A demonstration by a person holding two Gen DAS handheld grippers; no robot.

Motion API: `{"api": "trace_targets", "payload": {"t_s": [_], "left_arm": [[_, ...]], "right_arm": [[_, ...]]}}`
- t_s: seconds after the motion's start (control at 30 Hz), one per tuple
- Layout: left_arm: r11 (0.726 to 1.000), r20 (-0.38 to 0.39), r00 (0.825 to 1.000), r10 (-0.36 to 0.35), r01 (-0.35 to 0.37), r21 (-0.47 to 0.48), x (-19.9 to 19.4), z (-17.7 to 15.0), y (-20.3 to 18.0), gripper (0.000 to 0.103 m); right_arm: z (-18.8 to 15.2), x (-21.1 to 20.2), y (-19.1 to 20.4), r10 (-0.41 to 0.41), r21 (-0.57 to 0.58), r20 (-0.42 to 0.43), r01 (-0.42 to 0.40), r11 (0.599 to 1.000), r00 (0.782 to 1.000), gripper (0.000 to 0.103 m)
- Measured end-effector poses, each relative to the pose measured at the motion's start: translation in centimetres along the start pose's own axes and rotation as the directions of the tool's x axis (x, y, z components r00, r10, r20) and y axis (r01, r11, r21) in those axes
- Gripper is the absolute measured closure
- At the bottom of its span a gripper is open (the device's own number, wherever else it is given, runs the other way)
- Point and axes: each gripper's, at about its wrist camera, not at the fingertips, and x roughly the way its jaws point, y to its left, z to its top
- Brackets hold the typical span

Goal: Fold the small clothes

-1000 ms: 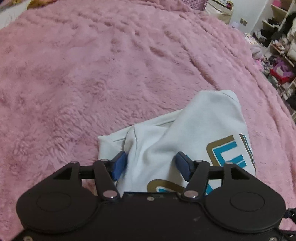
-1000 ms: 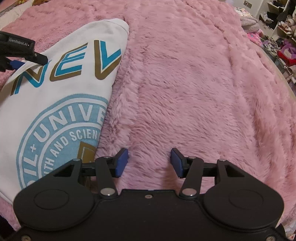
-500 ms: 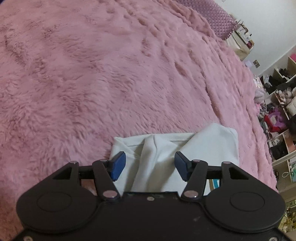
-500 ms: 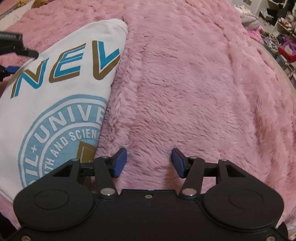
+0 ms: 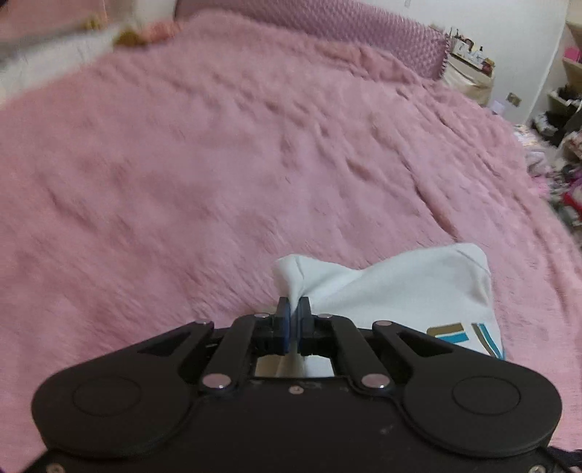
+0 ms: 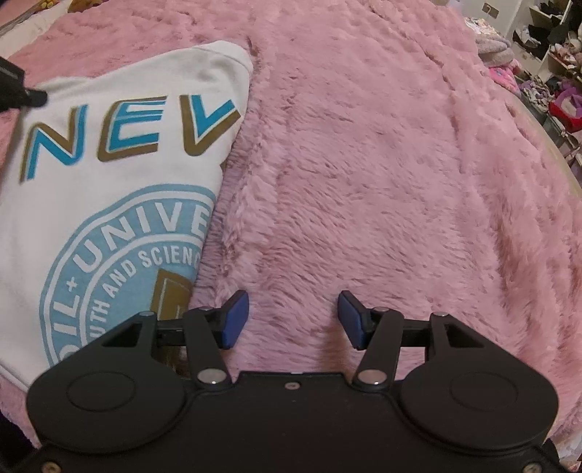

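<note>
My left gripper [image 5: 293,320] has its jaws pinched tight on a bunched bit of the white shirt [image 5: 393,287], cloth squeezed up betw. the blue pads [image 5: 283,320] and fanning out past them. My right gripper [image 6: 293,320] has jaws wide apart, nothing in them, hanging over bare blanket just beside the shirt's right edge.

The shirt [image 6: 109,189] lies on the pink fluffy blanket [image 6: 382,163] covering the bed, to the left in the right wrist view. Printed side up: big blue/gold letters "NEV", round light-blue seal below w/ "UNIVE" and "AND SCIENC" readable before the fold cuts them off.

Progress, as I judge it: right side looks folded in already, since the print stops dead at a straight edge. So at least one lengthwise fold prob. done. Far-left portion is what I've got hold of now; prob. the next fold across. Left to do: bring that over, flatten, then likely halve it top to bottom. Can't tell if sleeves are tucked, hidden underneath.

Surface: deep soft pile, rumpled, not flat, so creases won't set sharp. Room: a quilted pink headboard [image 5: 327,29] at the far end, a white wall, open shelves [image 6: 545,32] at right crammed w/ clothes and bits, too small to name. Left wrist view is motion-blurred.
</note>
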Motion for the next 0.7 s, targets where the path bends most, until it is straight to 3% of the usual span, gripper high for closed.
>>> {"api": "trace_targets", "payload": {"t_s": [0.1, 0.23, 0.3, 0.37, 0.47, 0.53, 0.63, 0.67, 0.7], "left_arm": [[0.993, 0.051, 0.995, 0.088, -0.092, 0.075, -1.1, -0.8, -0.8, 0.101], [0.993, -0.068, 0.992, 0.103, -0.099, 0.058, 3.5, -3.3, 0.7, 0.098], [0.991, -0.059, 0.993, 0.107, -0.102, 0.081, 4.7, -4.0, 1.3, 0.086], [0.98, -0.032, 0.987, 0.154, -0.149, 0.13, 3.5, -3.5, 1.1, 0.053], [0.97, -0.019, 0.984, 0.177, -0.171, 0.173, 0.2, -3.0, 1.3, 0.049], [0.972, -0.026, 0.981, 0.19, -0.184, 0.149, -2.8, -3.6, 2.0, 0.048], [0.986, -0.014, 0.991, 0.135, -0.133, 0.103, -6.6, -5.4, 2.5, 0.047], [0.989, -0.011, 0.992, 0.123, -0.122, 0.081, -7.5, -6.2, 2.5, 0.046], [0.991, -0.01, 0.994, 0.113, -0.112, 0.067, -8.1, -7.0, 2.4, 0.045]], "right_arm": [[0.0, -0.2, 0.3, 0.005, -0.006, 0.007, -0.005, 1.0, 1.0, 0.052], [-0.2, -0.2, 0.6, 0.007, -0.016, 0.004, -0.007, 1.0, 1.0, 0.052], [-0.2, -0.5, 0.6, 0.012, -0.019, 0.008, -0.012, 1.0, 1.0, 0.052], [0.0, -1.3, 0.3, 0.041, -0.016, 0.036, -0.04, 0.999, 0.999, 0.052], [0.8, -2.9, -0.1, 0.085, 0.017, 0.092, -0.087, 0.996, 0.992, 0.052], [1.3, -4.2, 0.3, 0.12, 0.02, 0.144, -0.124, 0.992, 0.982, 0.052], [1.6, -5.8, 1.7, 0.192, 0.001, 0.211, -0.196, 0.981, 0.958, 0.053], [1.5, -6.1, 2.4, 0.233, -0.015, 0.225, -0.236, 0.972, 0.946, 0.056], [1.5, -6.0, 2.9, 0.271, -0.03, 0.22, -0.272, 0.962, 0.937, 0.069]]}}
